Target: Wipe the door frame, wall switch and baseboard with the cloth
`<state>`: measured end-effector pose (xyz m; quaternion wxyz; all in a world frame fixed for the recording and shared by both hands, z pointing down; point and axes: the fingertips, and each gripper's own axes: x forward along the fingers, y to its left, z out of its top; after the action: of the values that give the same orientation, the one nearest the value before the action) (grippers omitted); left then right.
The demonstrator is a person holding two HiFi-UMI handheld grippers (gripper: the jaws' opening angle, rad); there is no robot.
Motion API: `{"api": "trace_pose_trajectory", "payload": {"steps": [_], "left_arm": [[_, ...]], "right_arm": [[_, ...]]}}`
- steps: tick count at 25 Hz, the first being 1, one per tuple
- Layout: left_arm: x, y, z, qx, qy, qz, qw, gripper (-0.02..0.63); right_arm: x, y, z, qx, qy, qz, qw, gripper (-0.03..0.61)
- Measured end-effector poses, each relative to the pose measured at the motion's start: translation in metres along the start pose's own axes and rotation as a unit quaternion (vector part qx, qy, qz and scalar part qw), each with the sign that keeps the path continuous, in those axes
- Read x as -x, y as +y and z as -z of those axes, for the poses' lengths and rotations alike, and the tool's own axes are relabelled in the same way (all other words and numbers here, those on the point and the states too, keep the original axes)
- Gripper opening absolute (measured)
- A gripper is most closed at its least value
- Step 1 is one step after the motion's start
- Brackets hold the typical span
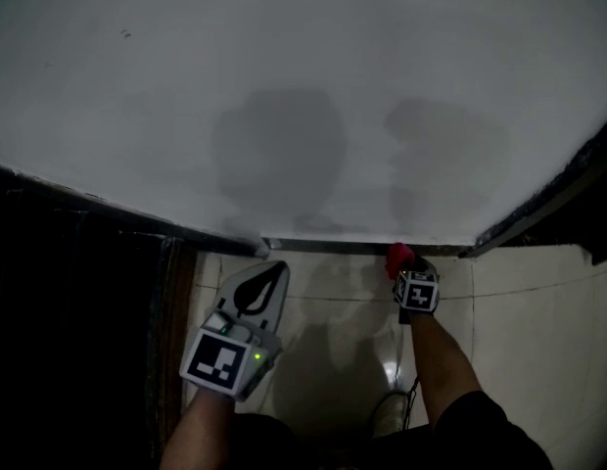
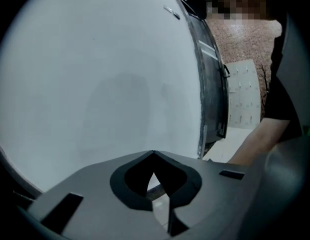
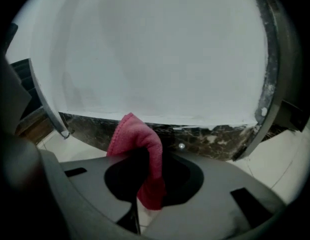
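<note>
Red cloth (image 3: pixel 139 136) in right tongs (image 3: pixel 147 155), at baseboard (image 3: pixel 210 136)

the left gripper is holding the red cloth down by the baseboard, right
Not quite: the red cloth is in the jaws of the right gripper, not the left, as the right gripper view shows. It is down by the baseboard, as you say. The left gripper has nothing between its jaws.
</note>
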<state>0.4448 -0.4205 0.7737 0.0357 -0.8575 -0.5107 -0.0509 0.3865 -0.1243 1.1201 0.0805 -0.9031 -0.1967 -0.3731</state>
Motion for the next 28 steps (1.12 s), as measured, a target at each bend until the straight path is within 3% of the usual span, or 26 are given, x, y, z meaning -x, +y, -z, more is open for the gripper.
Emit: {"api": "trace_pose_trajectory", "payload": {"steps": [4, 12, 22, 28], "left_arm": [[-0.012, -0.019, 0.009, -0.006, 0.020, 0.023, 0.9995, -0.006], [-0.026, -0.022, 0.011, 0.051, 0.015, 0.025, 0.9983, -0.006], [-0.031, -0.030, 0.030, 0.026, 0.044, 0.037, 0.9980, -0.006], [-0.023, -0.014, 0.034, 0.030, 0.050, 0.025, 0.9980, -0.006]], "right_arm": [[0.003, -0.039, 0.009, -0.017, 0.002, 0.023, 1.000, 0.058], [0.006, -0.094, 0.014, -0.014, -0.006, 0.041, 0.999, 0.058], [0.018, -0.157, 0.016, -0.058, -0.034, 0.093, 0.993, 0.058], [0.035, -0.178, 0.016, -0.087, -0.052, 0.151, 0.983, 0.058]]}}
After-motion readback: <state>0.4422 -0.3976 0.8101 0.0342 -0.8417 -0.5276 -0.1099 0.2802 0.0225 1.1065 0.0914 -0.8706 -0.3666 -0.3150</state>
